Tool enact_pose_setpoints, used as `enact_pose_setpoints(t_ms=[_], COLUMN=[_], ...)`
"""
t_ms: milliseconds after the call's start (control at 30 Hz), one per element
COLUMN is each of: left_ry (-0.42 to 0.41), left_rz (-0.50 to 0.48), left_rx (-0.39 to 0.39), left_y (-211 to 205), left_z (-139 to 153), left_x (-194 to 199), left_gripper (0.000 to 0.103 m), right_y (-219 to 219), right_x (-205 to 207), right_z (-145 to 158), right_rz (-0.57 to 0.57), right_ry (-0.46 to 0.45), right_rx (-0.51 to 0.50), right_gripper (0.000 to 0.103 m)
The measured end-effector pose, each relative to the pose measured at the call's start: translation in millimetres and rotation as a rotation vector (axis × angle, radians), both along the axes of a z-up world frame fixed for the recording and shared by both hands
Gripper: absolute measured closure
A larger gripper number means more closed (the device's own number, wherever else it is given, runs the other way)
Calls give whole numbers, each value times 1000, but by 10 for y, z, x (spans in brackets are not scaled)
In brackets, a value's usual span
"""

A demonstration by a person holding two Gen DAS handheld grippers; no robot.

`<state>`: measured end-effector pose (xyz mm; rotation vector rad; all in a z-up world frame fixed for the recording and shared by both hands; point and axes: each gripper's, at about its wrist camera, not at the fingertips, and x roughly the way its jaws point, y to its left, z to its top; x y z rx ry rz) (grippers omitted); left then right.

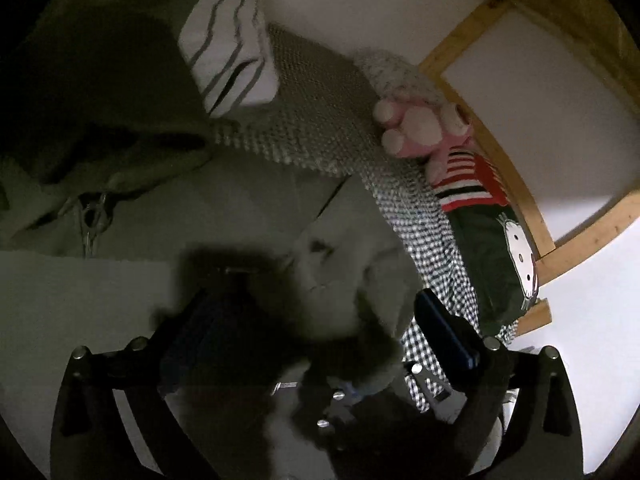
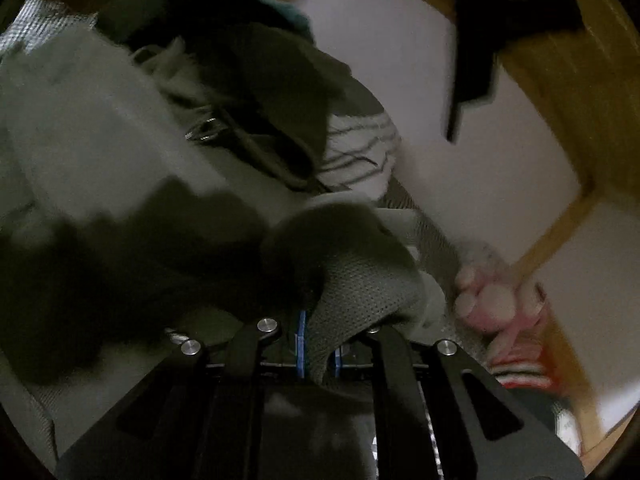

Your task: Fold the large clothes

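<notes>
The jaws of the left gripper [image 1: 320,320] are standing wide apart, angled downward over the olive zip-up jacket [image 1: 224,208], with a bunched fold of its cloth lying loose between the fingers and no pad pressing on it. The jacket is sprawling across a checked bedsheet [image 1: 424,216], its zipper pull [image 1: 93,216] lying to the left. Further right, a striped pillow [image 1: 228,52] and a plush toy [image 1: 420,120] are resting beside the wooden bed frame [image 1: 520,184]. The right gripper [image 2: 318,354] is pinching a fold of the jacket [image 2: 352,280], jaws nearly together.
</notes>
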<state>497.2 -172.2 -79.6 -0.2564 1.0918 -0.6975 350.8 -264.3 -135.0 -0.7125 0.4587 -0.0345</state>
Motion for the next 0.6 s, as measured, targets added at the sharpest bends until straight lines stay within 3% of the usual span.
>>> enact_pose_setpoints(t_ms=[133,267,333,400,433,600], left_ry=[158,282,337,335,330,249], left_rz=[-7,-36,-45,-72,-76,-23], left_rx=[56,-40,-51,-67,-68,-124], left_y=[-19,-42,-46,-52,-44,304], left_z=[-389,-664,-780,-802,-784,-512], left_x=[125,218,219,173,152,84], left_gripper=[6,6,7,49,77,84], right_y=[198,281,295,318,325,430], right_x=[-125,-255,-311,-333,-339,-294], right_z=[-148,-309,-350,-315,-296,-63], right_rz=[43,93,107,107,105,95], right_ry=[-30,-29,-26,-28,-30,-88], right_rx=[-142,-243,-266,-267,-265,-246], right_gripper=[93,93,93,93,93,93])
